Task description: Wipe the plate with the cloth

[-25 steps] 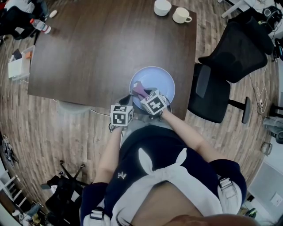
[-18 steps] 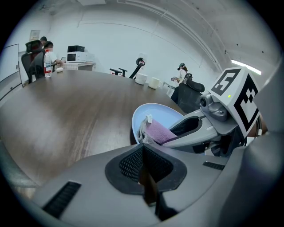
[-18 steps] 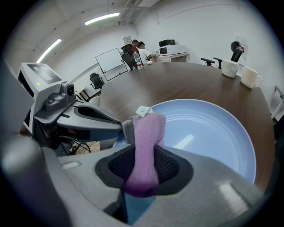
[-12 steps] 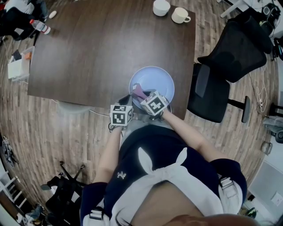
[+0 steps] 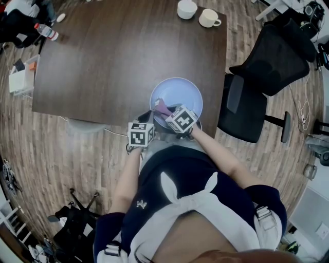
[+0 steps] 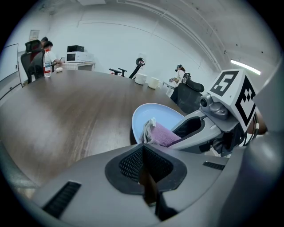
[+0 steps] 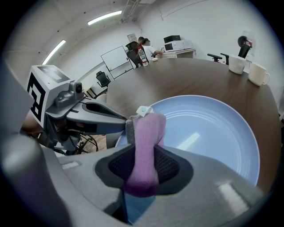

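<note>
A light blue plate (image 5: 180, 92) lies on the dark wooden table (image 5: 113, 56) at its near edge. My right gripper (image 5: 167, 111) is shut on a purple cloth (image 5: 161, 107), which hangs over the plate's near-left part. In the right gripper view the cloth (image 7: 145, 146) runs between the pads, with the plate (image 7: 208, 133) just beyond. My left gripper (image 5: 149, 116) reaches the plate's near-left rim. Its jaws stand closed in the left gripper view (image 6: 143, 153), and the plate's rim (image 6: 136, 128) runs in at their tips.
Two white cups (image 5: 187, 8) (image 5: 209, 18) stand at the table's far edge. A bottle (image 5: 47, 31) is at the far left corner and a white box (image 5: 23, 72) hangs off the left edge. A black office chair (image 5: 257, 87) stands right of the table.
My right gripper has tilted slightly with the cloth in it. The left gripper and the plate have not moved.
</note>
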### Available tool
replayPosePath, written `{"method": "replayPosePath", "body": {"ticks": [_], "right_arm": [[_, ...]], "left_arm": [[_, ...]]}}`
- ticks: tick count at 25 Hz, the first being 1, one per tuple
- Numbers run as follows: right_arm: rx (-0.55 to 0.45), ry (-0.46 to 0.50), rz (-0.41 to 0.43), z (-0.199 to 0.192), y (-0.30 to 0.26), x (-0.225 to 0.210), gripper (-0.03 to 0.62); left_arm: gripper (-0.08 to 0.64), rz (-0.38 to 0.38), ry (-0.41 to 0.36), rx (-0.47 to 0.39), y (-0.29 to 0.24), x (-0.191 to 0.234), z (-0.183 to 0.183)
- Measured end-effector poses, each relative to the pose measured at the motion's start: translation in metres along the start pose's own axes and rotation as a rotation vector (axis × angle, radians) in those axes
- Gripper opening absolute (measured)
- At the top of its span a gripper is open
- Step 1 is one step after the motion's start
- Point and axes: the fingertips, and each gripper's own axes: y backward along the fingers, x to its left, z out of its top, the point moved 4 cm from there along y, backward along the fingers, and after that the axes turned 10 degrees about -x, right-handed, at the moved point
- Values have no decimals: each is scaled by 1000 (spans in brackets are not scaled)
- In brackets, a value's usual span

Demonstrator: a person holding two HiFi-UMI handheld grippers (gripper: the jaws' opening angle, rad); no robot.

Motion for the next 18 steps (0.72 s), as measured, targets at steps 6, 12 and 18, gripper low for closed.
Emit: {"method": "replayPosePath", "body": {"ticks": [6, 12, 18], "right_arm": [[15, 0, 15, -2, 2, -6, 124], [20, -14, 3, -5, 3, -12, 124], [24, -16, -28, -6, 7, -23, 124]], "left_arm": [[6, -2, -6, -4, -2, 0, 0], [6, -3, -5, -2, -2, 1, 0], [6, -4, -5, -2, -3, 3, -1]]}}
